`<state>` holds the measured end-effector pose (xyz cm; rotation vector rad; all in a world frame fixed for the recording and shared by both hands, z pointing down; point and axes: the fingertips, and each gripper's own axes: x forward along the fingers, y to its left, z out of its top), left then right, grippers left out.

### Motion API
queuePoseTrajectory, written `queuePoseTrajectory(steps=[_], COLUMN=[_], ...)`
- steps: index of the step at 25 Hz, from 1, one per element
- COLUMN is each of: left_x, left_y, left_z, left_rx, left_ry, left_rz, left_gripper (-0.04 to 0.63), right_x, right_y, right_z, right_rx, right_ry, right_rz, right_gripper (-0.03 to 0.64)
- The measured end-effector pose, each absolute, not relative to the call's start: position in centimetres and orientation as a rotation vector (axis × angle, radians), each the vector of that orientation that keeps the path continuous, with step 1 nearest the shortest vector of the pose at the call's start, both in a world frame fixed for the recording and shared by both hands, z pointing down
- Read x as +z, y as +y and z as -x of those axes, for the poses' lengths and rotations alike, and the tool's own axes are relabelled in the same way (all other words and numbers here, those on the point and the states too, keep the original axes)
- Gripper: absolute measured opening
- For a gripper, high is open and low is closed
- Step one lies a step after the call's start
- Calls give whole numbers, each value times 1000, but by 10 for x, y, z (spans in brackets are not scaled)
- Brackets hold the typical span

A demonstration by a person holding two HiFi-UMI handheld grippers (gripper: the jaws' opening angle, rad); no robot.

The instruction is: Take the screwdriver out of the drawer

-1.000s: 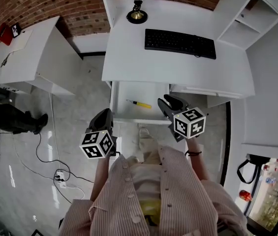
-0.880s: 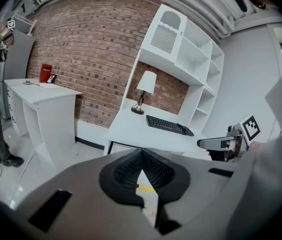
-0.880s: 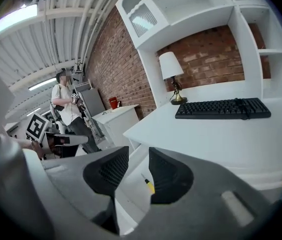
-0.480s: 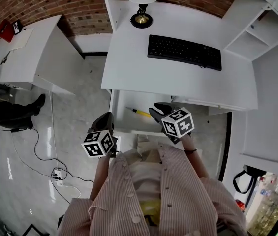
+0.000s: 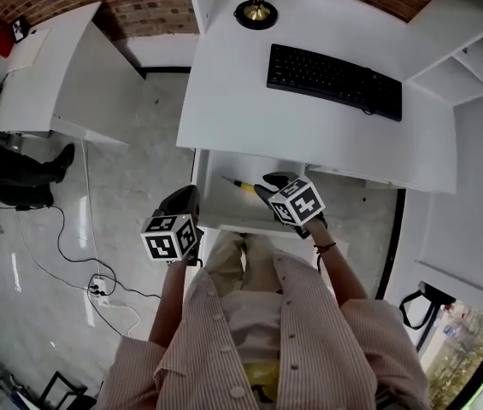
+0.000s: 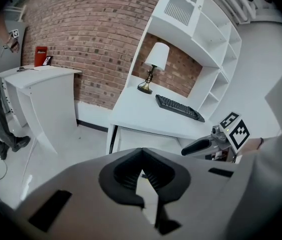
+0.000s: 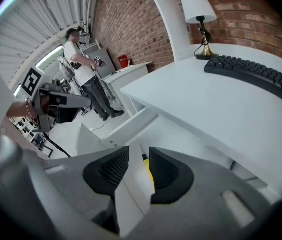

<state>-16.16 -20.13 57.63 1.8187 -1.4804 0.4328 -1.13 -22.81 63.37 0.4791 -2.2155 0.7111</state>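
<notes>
The white drawer (image 5: 217,205) stands pulled out under the desk (image 5: 241,101). A screwdriver (image 5: 243,184) with a yellow handle lies in it, near the back. My right gripper (image 5: 267,186) reaches over the drawer, its tips just right of the handle. In the right gripper view the jaws (image 7: 139,152) are open, and the yellow screwdriver (image 7: 145,166) shows in the gap just beyond them, close to the right pad; I cannot tell if it touches. My left gripper (image 5: 185,200) hangs at the drawer's left front corner, shut and holding nothing (image 6: 141,159).
On the desk are a black keyboard (image 5: 333,81) and a lamp (image 5: 256,7). White shelves (image 5: 480,49) rise at the right. A white side table (image 5: 36,67) stands left, with a person (image 5: 10,173) beside it. Cables (image 5: 96,280) lie on the floor.
My right gripper has moved left and forward over the drawer, up to the screwdriver's handle. The left gripper has hardly moved.
</notes>
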Motion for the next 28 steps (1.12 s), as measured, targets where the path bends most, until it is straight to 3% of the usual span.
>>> queuePoseTrajectory(steps=[16,28], left_x=[631,648], left_y=[-243,-230], left_z=[150,148], left_rx=[638,639], left_ry=[-1259,-1255], left_rz=[-1835,-1785], left_gripper=[0,0], right_x=[757,793], right_y=[-233,-218], right_z=[32,43], right_rx=[636,515], right_ry=[-1980,-1942], right_rz=[-326,-244], right_gripper=[120,120])
